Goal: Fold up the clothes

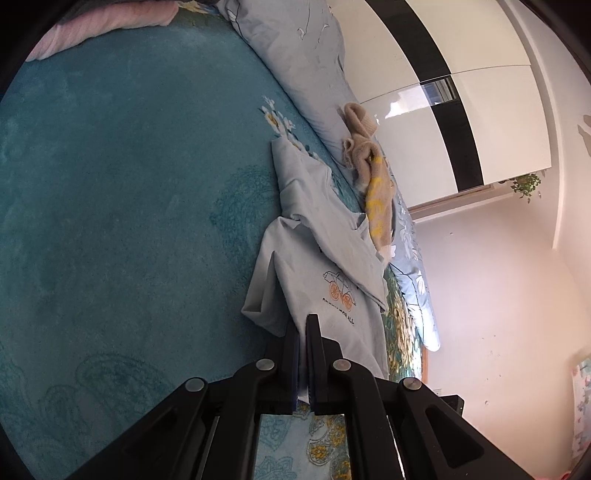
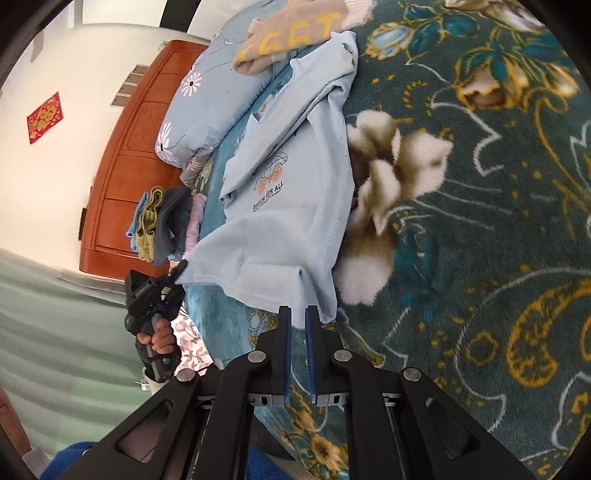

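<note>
A light blue T-shirt (image 1: pixel 325 258) with a small car print lies on the teal bed cover (image 1: pixel 129 184). My left gripper (image 1: pixel 303 321) is shut on its near edge, with cloth showing between the pads. In the right wrist view the same left gripper (image 2: pixel 181 267), held by a hand (image 2: pixel 162 339), pinches the T-shirt (image 2: pixel 295 184) at its lower left corner. My right gripper (image 2: pixel 298 312) is shut on the lower right corner of the hem, where a crease runs down to its tips. The hem is stretched between both grippers.
A beige sweater (image 2: pixel 291 37) with yellow letters lies beyond the shirt against a light blue floral duvet (image 2: pixel 207 103). A stack of folded clothes (image 2: pixel 166 225) sits near the wooden headboard (image 2: pixel 122 166). A pink cloth (image 1: pixel 103 22) lies at the far end. White wardrobe doors (image 1: pixel 424 110) stand behind.
</note>
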### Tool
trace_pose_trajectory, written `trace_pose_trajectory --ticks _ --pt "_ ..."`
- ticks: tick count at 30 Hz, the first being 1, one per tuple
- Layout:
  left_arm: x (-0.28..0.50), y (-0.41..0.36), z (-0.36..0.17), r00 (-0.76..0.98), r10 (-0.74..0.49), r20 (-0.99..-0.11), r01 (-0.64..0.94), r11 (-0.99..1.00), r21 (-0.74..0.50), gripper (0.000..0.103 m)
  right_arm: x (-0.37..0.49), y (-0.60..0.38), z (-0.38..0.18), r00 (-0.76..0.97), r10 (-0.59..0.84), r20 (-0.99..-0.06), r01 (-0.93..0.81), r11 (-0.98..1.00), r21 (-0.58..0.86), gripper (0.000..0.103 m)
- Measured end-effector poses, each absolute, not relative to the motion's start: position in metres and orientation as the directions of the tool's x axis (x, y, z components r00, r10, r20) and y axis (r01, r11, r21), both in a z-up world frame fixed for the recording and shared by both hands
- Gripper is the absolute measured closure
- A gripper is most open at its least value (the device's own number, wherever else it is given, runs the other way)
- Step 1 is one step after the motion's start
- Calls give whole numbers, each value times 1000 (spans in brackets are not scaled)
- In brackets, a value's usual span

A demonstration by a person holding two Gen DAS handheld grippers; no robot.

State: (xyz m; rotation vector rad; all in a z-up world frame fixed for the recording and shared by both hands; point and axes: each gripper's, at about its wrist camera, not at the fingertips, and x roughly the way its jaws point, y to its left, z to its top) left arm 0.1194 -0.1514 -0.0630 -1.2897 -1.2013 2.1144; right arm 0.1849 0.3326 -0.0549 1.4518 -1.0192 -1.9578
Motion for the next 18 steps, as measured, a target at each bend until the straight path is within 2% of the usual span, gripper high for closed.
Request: trace_pose_trajectory --ticks 4,7,9,18 --pt "122 -154 -63 -512 688 -515 106 -544 -832 98 177 333 -58 -316 -763 -564 -49 -581 812 94" --pt "124 -153 -61 -516 688 -510 104 -541 -835 98 170 336 -65 -314 -762 -566 -73 -575 815 90" --pt "124 -153 -63 -516 688 -510 108 -539 -835 98 167 336 -70 -308 -770 -559 -85 -563 822 74" --pt "128 -159 -68 -518 684 -513 127 -532 -837 98 160 317 -64 -263 -811 -523 -28 -536 844 74"
